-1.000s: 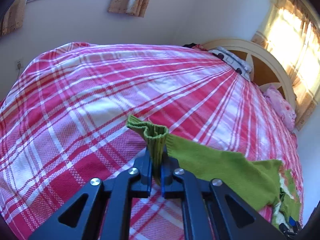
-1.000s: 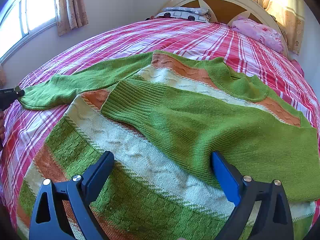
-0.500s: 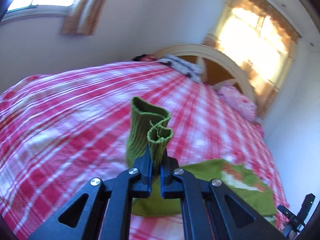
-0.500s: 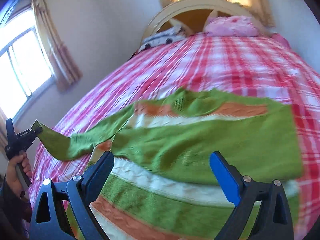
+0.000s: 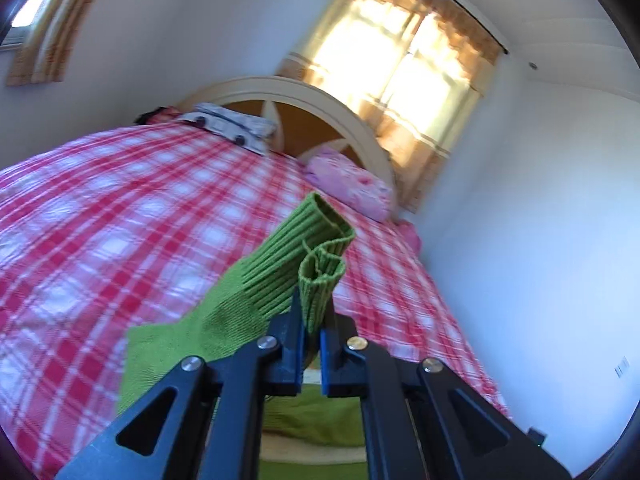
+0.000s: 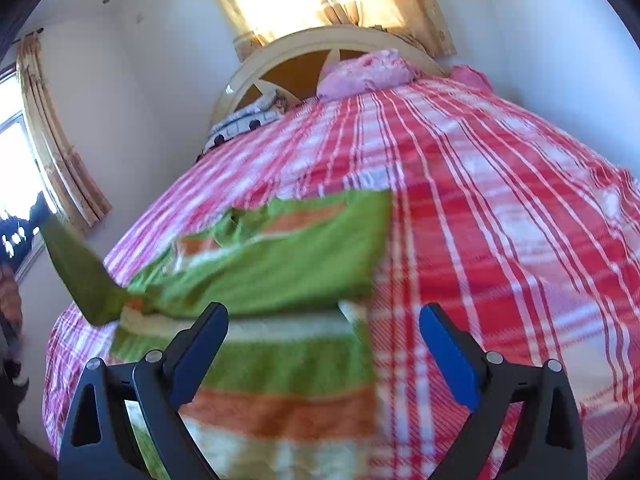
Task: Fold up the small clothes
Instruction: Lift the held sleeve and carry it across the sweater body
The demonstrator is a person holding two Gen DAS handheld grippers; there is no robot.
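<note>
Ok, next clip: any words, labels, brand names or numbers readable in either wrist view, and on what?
None can be read in either view.
The sweater shows only stripes, and its cuff shows no tag.
The bedspread is plain plaid.
The printed pillow by the headboard carries dark marks, too small to tell.

Bright sun pours through the curtained window (image 5: 404,68) behind the bed and glares almost white. The checked bed cover (image 6: 500,208) looks smeared and blurry. Straight lines bend near the edges, and the corners are black.
</note>
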